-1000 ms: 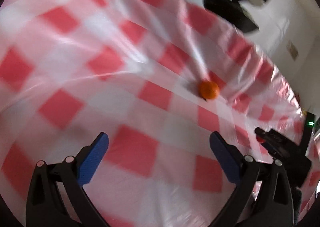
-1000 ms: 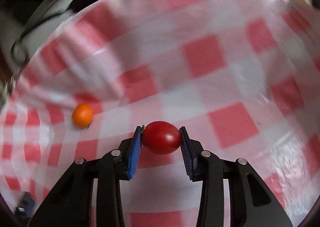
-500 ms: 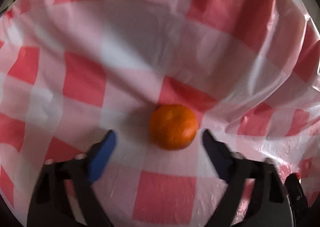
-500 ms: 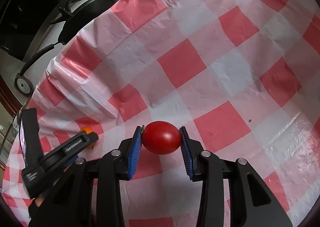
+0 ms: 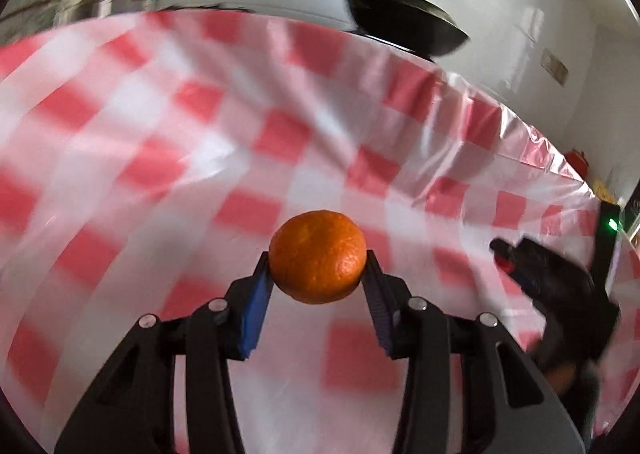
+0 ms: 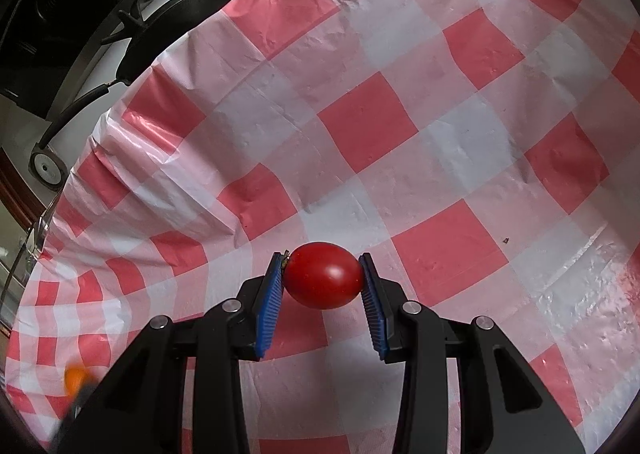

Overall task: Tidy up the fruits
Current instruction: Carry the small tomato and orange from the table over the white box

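Observation:
A small orange [image 5: 318, 254] hangs above the red-and-white checked cloth [image 5: 160, 158] in the left wrist view. My left gripper [image 5: 317, 259] has its blue pads pressed on both sides of it, and its jaws are still closing. In the right wrist view my right gripper [image 6: 321, 258] is shut on a red tomato [image 6: 322, 278], also held above the cloth. The orange [image 6: 76, 376] shows as a blur at that view's lower left. The right gripper [image 5: 520, 258] appears at the right of the left wrist view.
A black frying pan [image 6: 176, 18] sits on the white counter beyond the cloth's far edge, and the frying pan [image 5: 404, 24] shows in the left view too. The cloth [image 6: 440, 134] is wrinkled along its left edge. Shiny metal kitchenware [image 5: 104, 2] stands at the far left.
My left gripper reached the orange on the cloth, closed its jaws on it and lifted it. The right gripper stayed in place, still shut on the tomato.

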`<action>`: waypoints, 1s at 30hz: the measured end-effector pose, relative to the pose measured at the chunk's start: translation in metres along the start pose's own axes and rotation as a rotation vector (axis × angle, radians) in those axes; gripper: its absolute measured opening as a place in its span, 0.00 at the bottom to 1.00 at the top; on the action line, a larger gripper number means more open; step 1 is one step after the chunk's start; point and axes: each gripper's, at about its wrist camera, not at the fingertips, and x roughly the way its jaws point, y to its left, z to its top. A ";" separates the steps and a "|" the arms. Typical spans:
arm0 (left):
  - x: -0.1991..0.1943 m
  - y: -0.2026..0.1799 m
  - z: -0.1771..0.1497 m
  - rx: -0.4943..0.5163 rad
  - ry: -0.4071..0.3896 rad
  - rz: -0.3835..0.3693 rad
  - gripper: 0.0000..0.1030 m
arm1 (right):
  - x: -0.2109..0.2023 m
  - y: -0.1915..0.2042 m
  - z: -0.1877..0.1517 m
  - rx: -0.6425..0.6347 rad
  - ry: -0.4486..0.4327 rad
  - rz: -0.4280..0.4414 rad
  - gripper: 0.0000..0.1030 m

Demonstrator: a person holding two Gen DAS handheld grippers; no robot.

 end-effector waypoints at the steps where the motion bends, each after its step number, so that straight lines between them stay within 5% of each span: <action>1: -0.009 0.009 -0.007 -0.019 -0.001 0.013 0.43 | 0.001 0.000 0.000 0.001 0.003 -0.005 0.37; 11: -0.116 0.081 -0.069 -0.051 0.004 0.118 0.44 | -0.009 0.004 -0.011 0.002 0.044 -0.043 0.37; 15: -0.137 0.098 -0.089 -0.071 0.019 0.143 0.44 | -0.047 0.023 -0.048 -0.012 0.093 0.073 0.37; 20: -0.161 0.113 -0.109 -0.095 0.015 0.163 0.44 | -0.094 0.069 -0.107 -0.214 0.126 0.173 0.37; 30: -0.217 0.135 -0.145 -0.105 -0.022 0.185 0.44 | -0.165 0.110 -0.183 -0.415 0.167 0.284 0.37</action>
